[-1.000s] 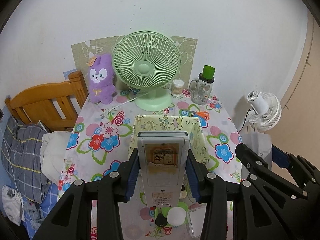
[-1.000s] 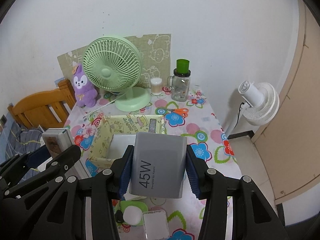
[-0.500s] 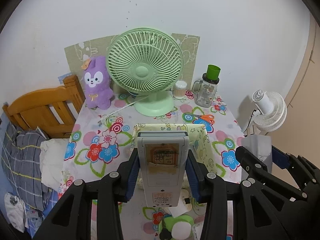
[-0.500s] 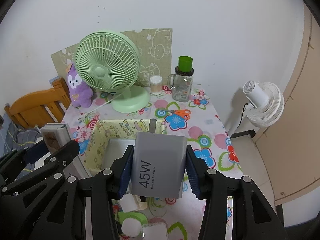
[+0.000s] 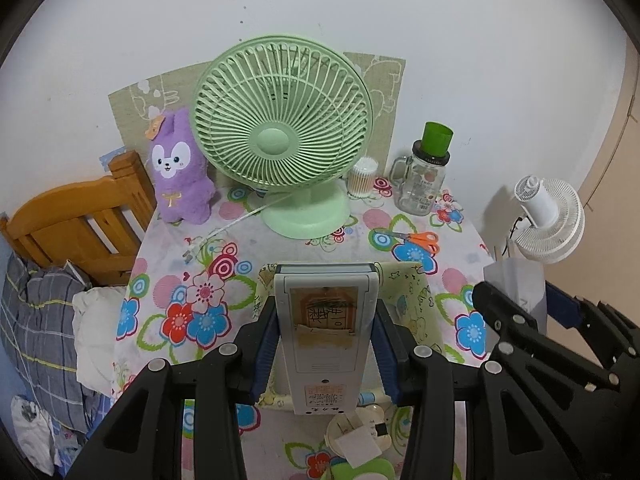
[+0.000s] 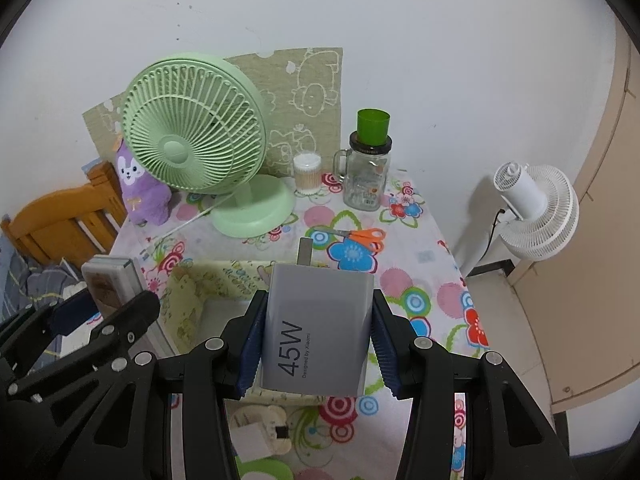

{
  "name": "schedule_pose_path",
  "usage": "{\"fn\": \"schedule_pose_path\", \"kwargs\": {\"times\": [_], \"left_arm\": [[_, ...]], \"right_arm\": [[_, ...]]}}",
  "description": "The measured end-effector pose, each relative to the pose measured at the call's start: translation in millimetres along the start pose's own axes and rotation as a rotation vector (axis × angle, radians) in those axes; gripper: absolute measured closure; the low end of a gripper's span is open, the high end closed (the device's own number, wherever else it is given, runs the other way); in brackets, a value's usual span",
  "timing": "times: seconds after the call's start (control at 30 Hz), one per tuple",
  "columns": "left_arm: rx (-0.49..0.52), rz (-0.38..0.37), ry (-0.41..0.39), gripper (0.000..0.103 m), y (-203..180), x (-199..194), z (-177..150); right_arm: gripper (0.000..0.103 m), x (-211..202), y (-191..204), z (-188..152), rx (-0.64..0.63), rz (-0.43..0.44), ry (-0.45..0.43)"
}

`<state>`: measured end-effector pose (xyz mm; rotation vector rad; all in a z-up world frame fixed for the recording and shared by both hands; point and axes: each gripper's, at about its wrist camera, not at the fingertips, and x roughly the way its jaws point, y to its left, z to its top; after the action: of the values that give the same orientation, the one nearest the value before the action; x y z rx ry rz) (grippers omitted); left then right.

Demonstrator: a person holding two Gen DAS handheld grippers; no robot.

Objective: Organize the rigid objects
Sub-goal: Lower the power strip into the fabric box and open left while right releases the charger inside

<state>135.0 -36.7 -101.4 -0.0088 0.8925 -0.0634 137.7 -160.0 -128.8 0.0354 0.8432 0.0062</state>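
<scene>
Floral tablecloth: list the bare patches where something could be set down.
Floral tablecloth: bare on the left, between the purple plush rabbit and the yellow fabric storage box. Bare on the right between the orange-handled scissors and the table edge. Crowded along the back by the green desk fan, the cotton-swab jar and the glass mug.

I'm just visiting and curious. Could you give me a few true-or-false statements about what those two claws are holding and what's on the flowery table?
1. The left gripper clamps a remote control. True.
2. The right gripper is open and empty. False: it is shut on a grey 45W charger.
3. Orange-handled scissors lie on the tablecloth. True.
4. The green fan lies flat on its side. False: it stands upright on its base.
5. The purple plush toy sits right of the glass jar. False: it sits far left, beyond the fan.
</scene>
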Motion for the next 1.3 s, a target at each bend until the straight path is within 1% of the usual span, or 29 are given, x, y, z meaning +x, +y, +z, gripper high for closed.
{"fn": "schedule_pose_path", "kwargs": {"times": [0.3, 0.57, 0.8, 1.13, 1.3], "left_arm": [[-0.004, 0.023, 0.028, 0.058, 2.0, 30.7, 4.4], [0.002, 0.032, 0.084, 0.058, 0.9, 62.5, -2.6], [0.006, 0.029, 0.132, 0.058, -4.0, 87.2, -11.0], [0.01, 0.049, 0.189, 0.058, -2.6, 123.0, -17.2], [0.023, 0.07, 0.186, 0.058, -0.6, 132.9, -17.9]], "right_arm": [[0.052, 30.0, 1.1, 3.7, -0.008, 0.002, 0.028], [0.051, 53.6, -0.2, 6.4, 0.017, -0.008, 0.049], [0.051, 73.3, 6.9, 2.9, -0.001, 0.005, 0.076], [0.051, 110.2, 17.5, -5.5, -0.028, 0.025, 0.129], [0.051, 127.2, 17.6, -9.6, -0.007, 0.052, 0.165]]}}
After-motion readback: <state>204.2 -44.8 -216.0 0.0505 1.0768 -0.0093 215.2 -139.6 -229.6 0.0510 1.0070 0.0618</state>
